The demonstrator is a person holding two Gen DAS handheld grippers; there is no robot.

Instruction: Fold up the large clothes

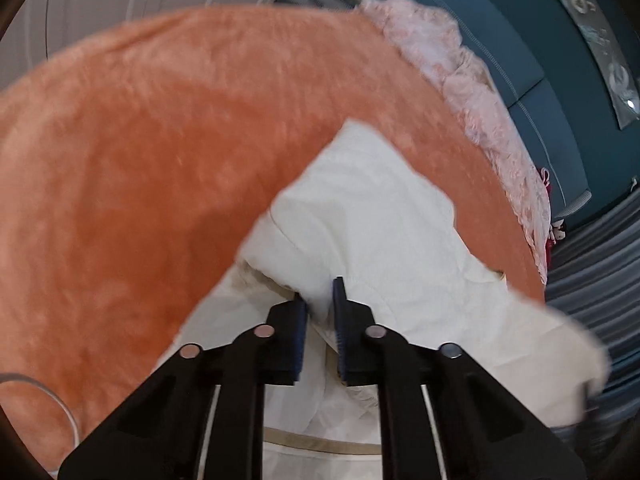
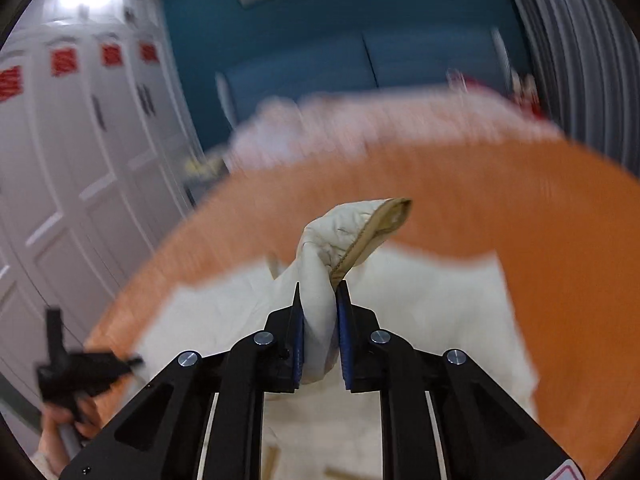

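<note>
A large cream-white garment with tan trim lies spread on an orange plush blanket. My left gripper is shut on a fold of the garment near a tan-edged seam, low over the bed. My right gripper is shut on a bunched corner of the same garment; its tan-trimmed end sticks up past the fingertips, lifted above the blanket. In the right wrist view, the left gripper shows at lower left, held by a hand.
A pink lace cover edges the bed's far side, next to a blue headboard. White wardrobe doors with red stickers stand at left, a grey curtain at right. A white cable lies on the blanket.
</note>
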